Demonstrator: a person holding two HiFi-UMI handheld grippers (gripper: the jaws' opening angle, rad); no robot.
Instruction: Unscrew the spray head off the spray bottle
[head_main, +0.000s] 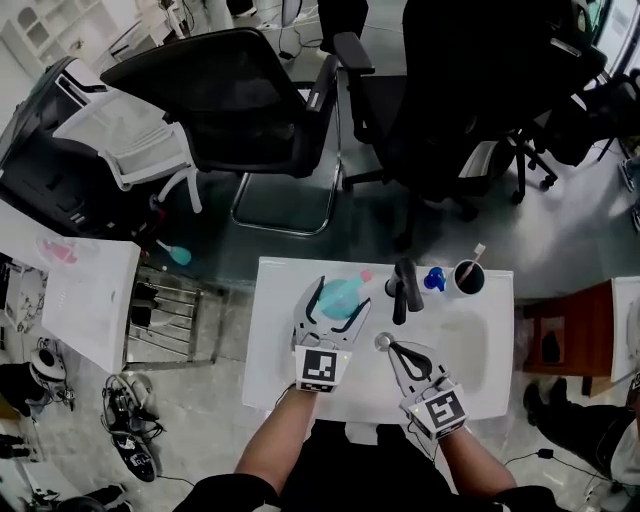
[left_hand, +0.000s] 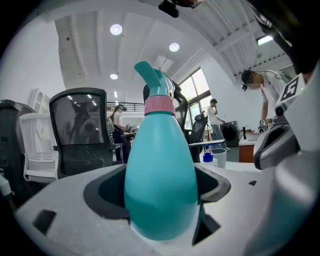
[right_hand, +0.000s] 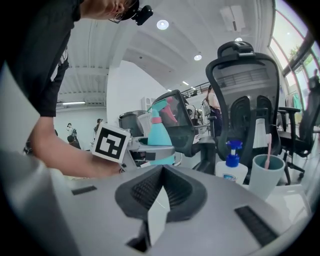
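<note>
Where left tongs (head_main: 340, 300) close, spray bottle (left_hand: 160, 170) sits.

We see the right gripper (right_hand: 161, 194) with its jaws together and nothing between them. Beyond it on the left, the left gripper (right_hand: 144, 148) clasps an upright teal bottle (right_hand: 161, 134) with a pink collar. On the right, a pump bottle (right_hand: 231, 169) stands just beside a cup (right_hand: 267, 174), both in front of a chair (right_hand: 245, 95).

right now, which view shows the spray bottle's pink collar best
Left gripper view: the pink collar is large and sharp. The right gripper view shows it small and far; the head view, only a pink speck.
</note>
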